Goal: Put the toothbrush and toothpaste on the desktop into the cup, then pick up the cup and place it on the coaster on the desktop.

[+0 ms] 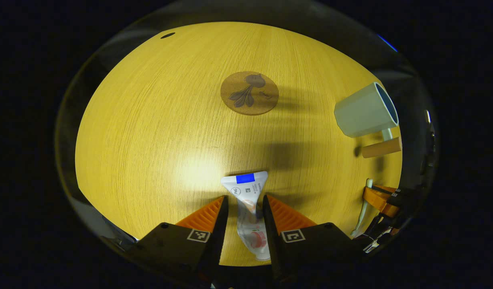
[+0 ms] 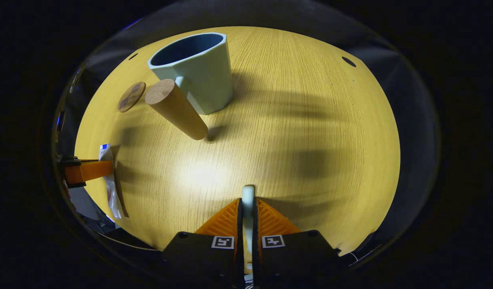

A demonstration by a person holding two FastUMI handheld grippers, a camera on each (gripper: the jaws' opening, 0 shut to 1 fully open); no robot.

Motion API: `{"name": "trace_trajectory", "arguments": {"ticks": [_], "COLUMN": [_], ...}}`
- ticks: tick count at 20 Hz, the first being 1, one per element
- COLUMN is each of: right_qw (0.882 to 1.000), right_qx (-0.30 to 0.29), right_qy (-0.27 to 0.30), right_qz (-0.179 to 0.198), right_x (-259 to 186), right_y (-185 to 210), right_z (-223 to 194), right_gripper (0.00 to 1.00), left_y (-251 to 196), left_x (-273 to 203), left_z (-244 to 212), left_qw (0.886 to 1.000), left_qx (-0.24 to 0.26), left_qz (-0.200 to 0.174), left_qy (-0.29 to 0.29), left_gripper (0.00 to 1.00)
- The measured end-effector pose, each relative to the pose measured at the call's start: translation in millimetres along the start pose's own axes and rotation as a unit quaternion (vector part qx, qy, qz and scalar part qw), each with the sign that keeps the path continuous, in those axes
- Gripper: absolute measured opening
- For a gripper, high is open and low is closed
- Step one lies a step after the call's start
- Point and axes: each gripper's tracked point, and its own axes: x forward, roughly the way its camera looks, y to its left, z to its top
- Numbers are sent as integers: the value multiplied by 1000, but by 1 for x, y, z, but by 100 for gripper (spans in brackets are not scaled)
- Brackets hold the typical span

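Desktop point(image 1: 150, 132); grippers clamping toothpaste point(image 1: 250, 204), toothbrush point(image 2: 248, 200).

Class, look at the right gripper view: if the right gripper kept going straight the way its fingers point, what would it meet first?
Probably nothing: ahead of the right gripper, shut on the toothbrush, lies bare table. The cup and its wooden handle sit left of that line. Depth is hard to judge in the fisheye.

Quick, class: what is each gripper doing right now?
Left gripper: closed on the toothpaste.
Right gripper: closed on the toothbrush.
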Motion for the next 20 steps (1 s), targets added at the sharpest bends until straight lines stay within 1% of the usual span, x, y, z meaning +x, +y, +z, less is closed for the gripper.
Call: {"name": "trace_trajectory", "arguments": {"ticks": [1,3,4,5,6,9,11,13,14,15,16,17,18,19,20], "right_qw": [1000,1000,1000,1000,1000,1000,1000,1000,1000,1000,999,999,999,998,999], "right_qx": [1,-1,-3,-4,-5,-9,-14,-10,-4,4,5,0,-5,-7,8], "right_qy": [0,0,0,1,0,-7,-15,-19,-23,-27,-35,-44,-51,-55,-53], "right_qz": [0,2,2,3,3,-3,-5,1,5,7,9,9,9,8,6], "right_x": [0,0,0,-1,-1,-2,-2,-2,-2,-2,-3,-4,-4,-6,-4], "right_y": [0,0,0,0,1,0,0,0,0,1,1,1,1,0,0], "right_z": [0,1,0,1,1,1,1,1,2,2,2,3,2,3,0], "right_gripper": [10,10,11,11,11,11,11,11,11,11,11,11,11,11,11], "left_y": [-3,-8,-3,2,6,4,3,3,3,1,0,0,0,-1,-2], "left_x": [3,5,6,5,1,3,2,2,2,1,1,0,0,0,1], "left_z": [1,0,0,1,1,4,3,3,3,3,4,4,5,5,5], "left_qw": [1000,1000,999,999,999,999,999,999,999,998,998,997,997,997,996], "left_qx": [6,21,31,38,43,49,39,44,46,48,51,48,41,31,20], "left_qz": [0,1,1,1,2,5,4,1,-3,-13,-24,-35,-45,-54,-61], "left_qy": [-1,6,8,12,14,-5,-16,-19,-23,-28,-36,-43,-48,-51,-54], "left_gripper": [48,40,32,31,21,19,18,18,16,14,11,10,7,7,6]}}
